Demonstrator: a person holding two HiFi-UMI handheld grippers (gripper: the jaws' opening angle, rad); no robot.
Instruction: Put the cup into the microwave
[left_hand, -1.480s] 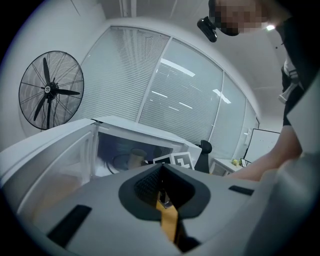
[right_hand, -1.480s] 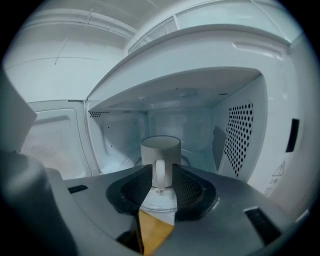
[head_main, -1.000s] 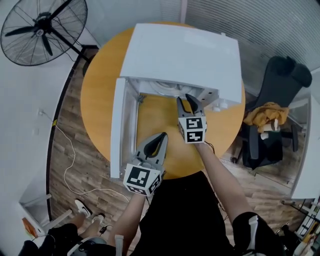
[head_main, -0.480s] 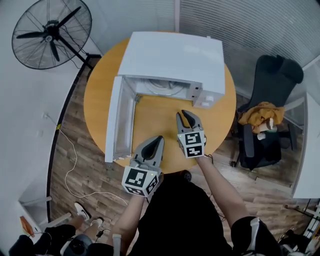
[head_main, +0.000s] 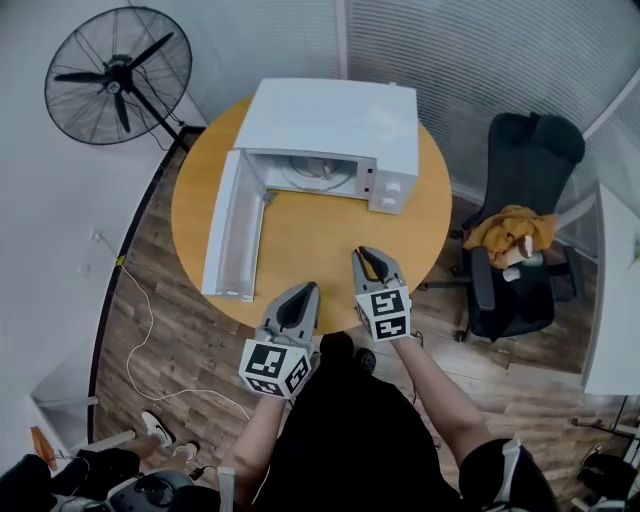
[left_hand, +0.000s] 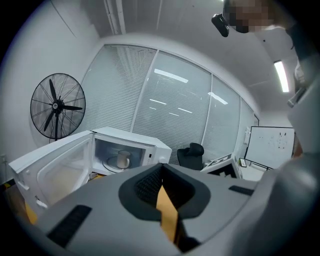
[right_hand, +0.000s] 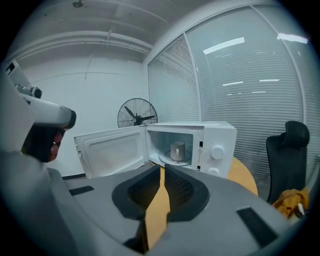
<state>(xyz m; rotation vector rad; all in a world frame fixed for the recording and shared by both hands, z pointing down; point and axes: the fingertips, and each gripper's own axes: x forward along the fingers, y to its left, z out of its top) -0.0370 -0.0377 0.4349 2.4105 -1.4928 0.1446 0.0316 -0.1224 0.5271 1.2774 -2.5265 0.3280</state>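
Observation:
The white microwave (head_main: 330, 120) stands on the round wooden table (head_main: 310, 240) with its door (head_main: 225, 225) swung wide open to the left. A pale cup (right_hand: 177, 150) stands upright on the turntable inside, and the left gripper view shows the cup (left_hand: 122, 159) too. My right gripper (head_main: 368, 254) hangs over the table's near edge, well short of the microwave. Its jaws are closing to a thin slit with nothing between them. My left gripper (head_main: 303, 289) is beside it, off the table's front edge, shut and empty.
A black floor fan (head_main: 120, 75) stands at the back left. An office chair (head_main: 520, 200) with a yellow cloth (head_main: 510, 230) on its seat sits right of the table. A white cable (head_main: 140, 330) trails over the wooden floor at the left.
Both grippers have drawn back from the microwave's mouth to the table's near edge. The right jaws, wide open a second ago, have narrowed to a slit. The cup stays inside.

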